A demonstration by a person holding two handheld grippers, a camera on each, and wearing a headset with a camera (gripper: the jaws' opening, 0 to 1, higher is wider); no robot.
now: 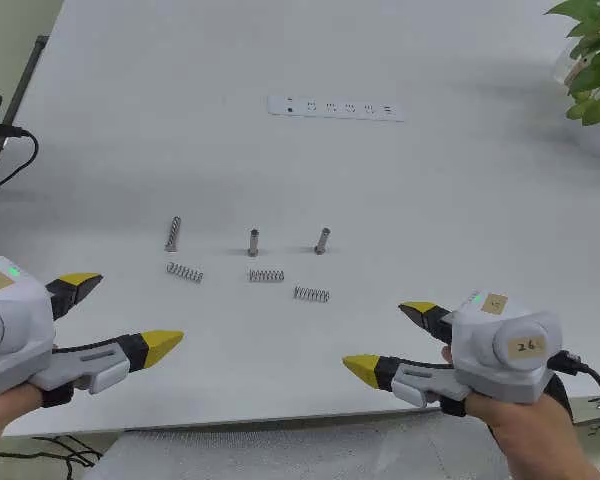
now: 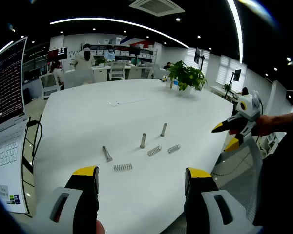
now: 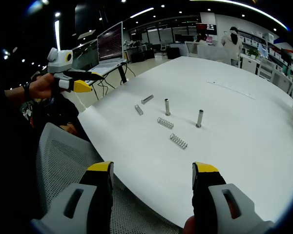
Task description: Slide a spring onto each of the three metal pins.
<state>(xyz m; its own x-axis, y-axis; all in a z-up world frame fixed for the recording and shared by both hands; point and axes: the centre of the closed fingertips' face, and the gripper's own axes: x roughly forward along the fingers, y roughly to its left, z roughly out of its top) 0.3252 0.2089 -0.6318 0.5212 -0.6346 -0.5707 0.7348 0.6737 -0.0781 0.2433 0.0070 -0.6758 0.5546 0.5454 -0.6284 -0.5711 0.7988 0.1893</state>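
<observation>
Both claws spread wide, empty
Our left gripper (image 1: 132,310) and right gripper (image 1: 379,335) hover at the white table's (image 1: 430,200) edge; three coiled springs (image 1: 266,275) lie beside three smooth metal pins (image 1: 253,242) (leftmost toppled).

We are looking at a white table (image 1: 280,60) with grey metal pins (image 1: 253,241) and silvery springs (image 1: 266,275). Our left gripper (image 1: 130,310) and right gripper (image 1: 382,337) are showing pale grey bodies, black jaws, yellow tips. Also a white power strip (image 1: 335,106) and a green plant (image 1: 592,55).
</observation>
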